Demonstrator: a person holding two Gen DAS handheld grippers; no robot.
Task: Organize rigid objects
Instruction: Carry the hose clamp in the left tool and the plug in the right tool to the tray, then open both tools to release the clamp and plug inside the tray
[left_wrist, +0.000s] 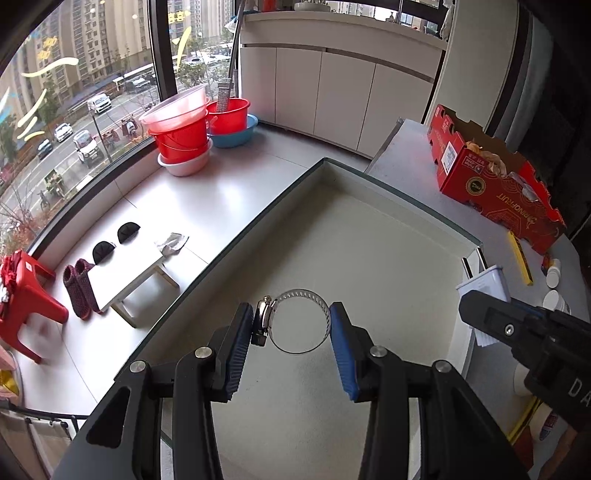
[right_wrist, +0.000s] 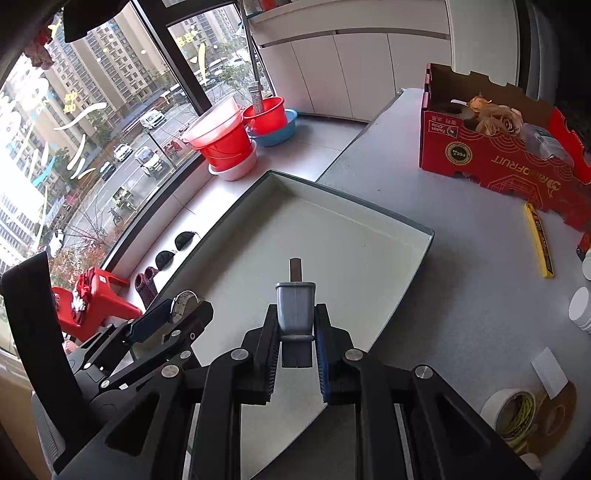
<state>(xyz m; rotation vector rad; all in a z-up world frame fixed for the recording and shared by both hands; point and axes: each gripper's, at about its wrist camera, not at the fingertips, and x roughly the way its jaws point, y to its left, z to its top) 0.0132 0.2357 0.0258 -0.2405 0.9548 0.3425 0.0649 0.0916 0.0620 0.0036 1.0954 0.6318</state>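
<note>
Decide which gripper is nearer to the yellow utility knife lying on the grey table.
Right. The right gripper, shut on a grey metal piece, sits over the tray beside the yellow utility knife. The left gripper, holding the hose clamp, is further left, across the tray.

A silver metal hose clamp (left_wrist: 300, 320) with a slotted band is seen against the pale grey tray (left_wrist: 388, 229), which is edged in dark green. A grey plastic piece (right_wrist: 295, 308) is shown between black and blue ribbed fingers (right_wrist: 320, 363). A red box (left_wrist: 495, 181) with gold line patterns, a yellow strip (right_wrist: 538, 239) and red buckets (left_wrist: 181, 134) are seen.
</note>
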